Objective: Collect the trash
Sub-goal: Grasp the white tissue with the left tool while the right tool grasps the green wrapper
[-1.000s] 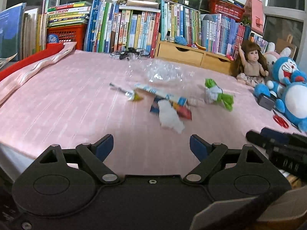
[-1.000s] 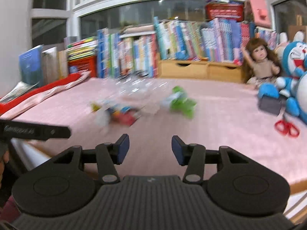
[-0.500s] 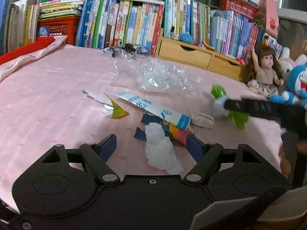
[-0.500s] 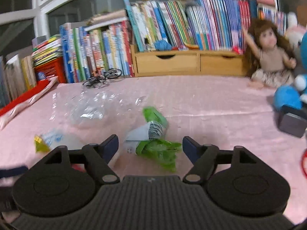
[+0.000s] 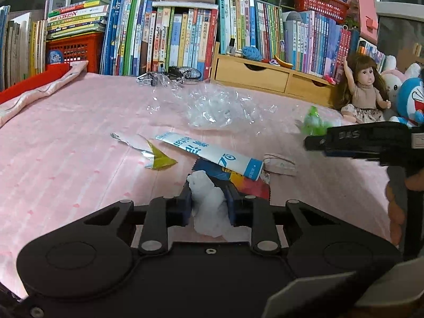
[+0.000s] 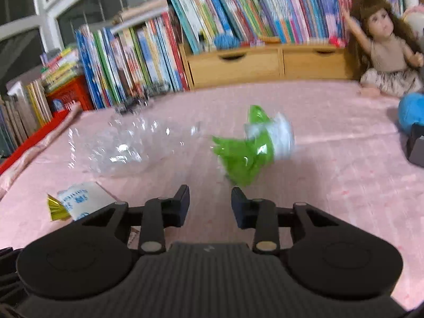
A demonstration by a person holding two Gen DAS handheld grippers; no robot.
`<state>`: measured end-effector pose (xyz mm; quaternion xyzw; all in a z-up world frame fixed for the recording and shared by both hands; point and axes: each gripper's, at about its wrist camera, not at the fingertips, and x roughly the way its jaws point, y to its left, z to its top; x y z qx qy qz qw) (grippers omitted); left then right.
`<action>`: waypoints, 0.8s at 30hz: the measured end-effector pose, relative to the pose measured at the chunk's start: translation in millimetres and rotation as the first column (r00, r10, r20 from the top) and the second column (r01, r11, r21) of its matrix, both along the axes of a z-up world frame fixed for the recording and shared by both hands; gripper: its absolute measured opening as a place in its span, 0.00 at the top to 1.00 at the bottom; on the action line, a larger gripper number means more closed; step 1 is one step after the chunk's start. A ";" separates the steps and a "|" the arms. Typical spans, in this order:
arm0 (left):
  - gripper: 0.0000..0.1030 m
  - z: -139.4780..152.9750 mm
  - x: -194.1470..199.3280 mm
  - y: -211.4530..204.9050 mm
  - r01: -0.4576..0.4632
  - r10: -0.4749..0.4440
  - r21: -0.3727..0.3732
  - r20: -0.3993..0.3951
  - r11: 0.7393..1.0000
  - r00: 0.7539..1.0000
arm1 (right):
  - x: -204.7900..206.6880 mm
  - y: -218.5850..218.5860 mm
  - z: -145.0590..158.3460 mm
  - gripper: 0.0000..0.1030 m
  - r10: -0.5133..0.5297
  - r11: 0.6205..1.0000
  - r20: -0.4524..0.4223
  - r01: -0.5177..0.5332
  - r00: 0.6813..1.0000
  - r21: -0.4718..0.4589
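Observation:
Trash lies scattered on a pink bedspread (image 5: 66,143). My left gripper (image 5: 208,196) is closing, and its blue pads press both sides of a white tissue wad (image 5: 209,212). Just beyond it lie a red-and-blue wrapper (image 5: 249,185), a blue-and-white packet (image 5: 209,151), a silver-and-yellow foil wrapper (image 5: 148,152) and a clear plastic bag (image 5: 220,108). My right gripper (image 6: 210,198) is closing with nothing between its jaws. A green-and-white wrapper (image 6: 246,153) lies just ahead of its right finger. The clear bag (image 6: 124,145) is to its left.
Rows of books (image 5: 164,34) and a wooden drawer box (image 5: 254,76) line the far side. A doll (image 5: 365,90) and blue plush toys (image 5: 410,100) sit at the right. A folded red-and-pink cloth (image 5: 39,87) lies along the left edge.
My left gripper came forward over the tissue wad and closed on it. The right gripper moved up close to the green wrapper, and its jaws widened, then narrowed.

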<state>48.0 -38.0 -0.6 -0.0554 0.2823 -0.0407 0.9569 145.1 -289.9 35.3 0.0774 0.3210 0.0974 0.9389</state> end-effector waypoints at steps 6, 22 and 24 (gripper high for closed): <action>0.76 7.8 -11.9 8.4 -0.010 0.009 0.010 0.035 1.000 0.999 | -4.8 -12.4 20.1 0.19 -0.081 0.995 0.141 0.089 0.987 -0.054; 0.76 17.2 -23.9 24.6 -0.011 0.010 0.019 0.055 1.000 0.998 | 53.3 -18.3 -7.6 0.61 -0.153 0.988 -0.066 0.153 0.986 -0.002; 0.76 17.0 -25.3 24.6 -0.009 0.008 0.018 0.054 1.000 0.998 | 46.3 -20.9 -1.4 0.61 -0.140 0.990 -0.058 0.141 0.988 0.020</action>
